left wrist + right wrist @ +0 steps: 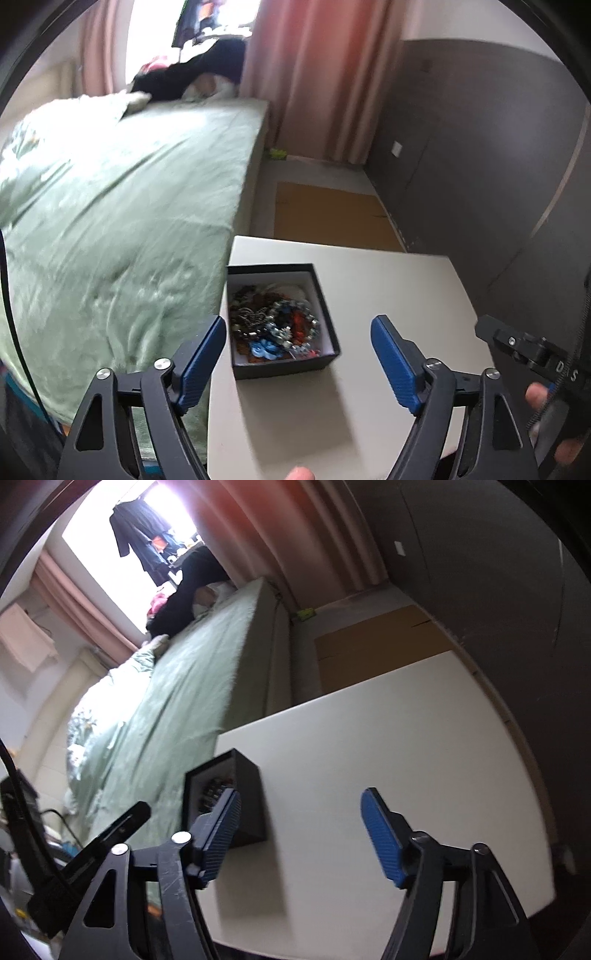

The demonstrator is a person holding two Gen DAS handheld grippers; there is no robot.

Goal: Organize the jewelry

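My left gripper [298,345] is spread wide and holds nothing; it hangs above the table [388,295], and the box [282,363] shows between its fingers. My right gripper [300,829] is just as wide and empty. The box sits at the table's left edge, beside the bed [129,206], with the jewelry [275,325] heaped inside. That heap is blurred, so I can't separate the pieces. In the right view, the left finger [218,840] covers part of the box [247,794].
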